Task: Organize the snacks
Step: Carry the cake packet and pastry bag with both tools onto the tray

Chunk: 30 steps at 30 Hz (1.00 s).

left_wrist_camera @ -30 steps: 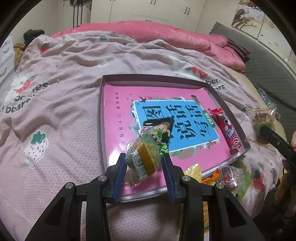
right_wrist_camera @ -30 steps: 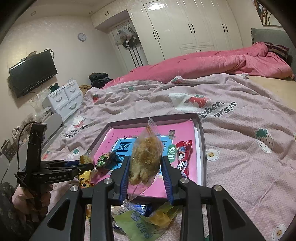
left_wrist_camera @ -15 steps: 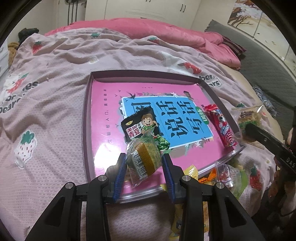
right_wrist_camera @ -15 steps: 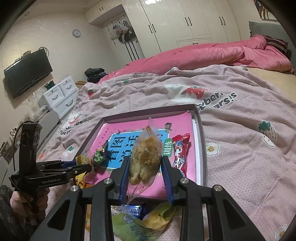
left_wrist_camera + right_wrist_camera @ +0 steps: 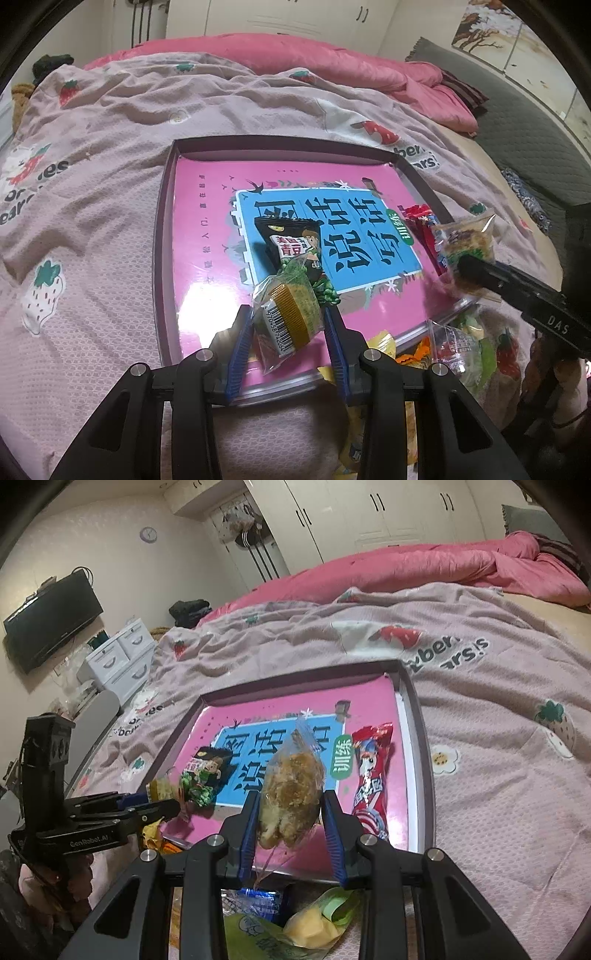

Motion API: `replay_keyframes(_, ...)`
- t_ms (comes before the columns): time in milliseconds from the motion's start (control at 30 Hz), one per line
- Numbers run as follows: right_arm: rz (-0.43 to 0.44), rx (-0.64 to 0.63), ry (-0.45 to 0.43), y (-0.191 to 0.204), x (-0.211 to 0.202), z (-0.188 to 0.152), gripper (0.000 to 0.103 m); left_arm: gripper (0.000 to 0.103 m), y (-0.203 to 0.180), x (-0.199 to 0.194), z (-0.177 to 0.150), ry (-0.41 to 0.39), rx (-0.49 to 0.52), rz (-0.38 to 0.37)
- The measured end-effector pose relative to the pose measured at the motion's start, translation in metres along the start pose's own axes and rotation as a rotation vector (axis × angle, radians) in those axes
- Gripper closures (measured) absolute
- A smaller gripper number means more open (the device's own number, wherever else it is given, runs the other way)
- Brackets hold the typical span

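A shallow tray (image 5: 168,206) with a pink book cover lining its floor is lying on a pink strawberry-print bedspread (image 5: 92,177), and everything here is placed against that tray. The left gripper (image 5: 288,325) is clamping a small cake in a clear wrapper (image 5: 291,314) between its blue pads, holding it just above the tray's near edge — the barcode end is facing the camera. Right behind that cake, on the tray floor, a black green-pea packet (image 5: 291,243) is lying flat near the middle. The right gripper (image 5: 290,812) is squeezing a clear bag of brown, crumbly snack (image 5: 291,794), also over the tray's near edge, toward its right side. Just beside that bag, along the tray's right wall, a long red candy packet (image 5: 371,775) is lying lengthwise. Off the tray, against its near rim on the bedspread, a loose heap of other snacks (image 5: 295,926) is sitting — yellow, green and blue wrappers, jumbled together. Both held packets are hanging clear of the tray floor as far as the views are showing.
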State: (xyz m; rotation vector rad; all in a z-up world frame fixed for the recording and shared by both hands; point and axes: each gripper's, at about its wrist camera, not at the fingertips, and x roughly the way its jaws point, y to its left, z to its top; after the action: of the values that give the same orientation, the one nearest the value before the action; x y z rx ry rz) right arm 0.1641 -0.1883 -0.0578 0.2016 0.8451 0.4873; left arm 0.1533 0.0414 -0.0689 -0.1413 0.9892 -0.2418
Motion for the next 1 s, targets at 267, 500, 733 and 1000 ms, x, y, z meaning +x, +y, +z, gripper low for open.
replay_keyframes(267,-0.022,0.023,0.046,-0.006,0.008,-0.004,0.069,0.062,0.000,0.001,0.000,0.003,-0.002,-0.001)
replay_keyframes(500,-0.049,0.032,0.056,-0.011,0.007,-0.006,0.069,0.062,0.001,0.001,0.000,0.006,-0.003,0.000)
replay_keyframes(733,-0.071,0.032,0.056,-0.012,0.004,-0.006,0.069,0.062,0.004,0.001,-0.001,0.010,-0.012,-0.002)
replay_keyframes(1000,-0.091,0.016,0.057,-0.011,0.002,-0.007,0.068,0.061,0.006,0.002,-0.002,0.014,-0.024,-0.004)
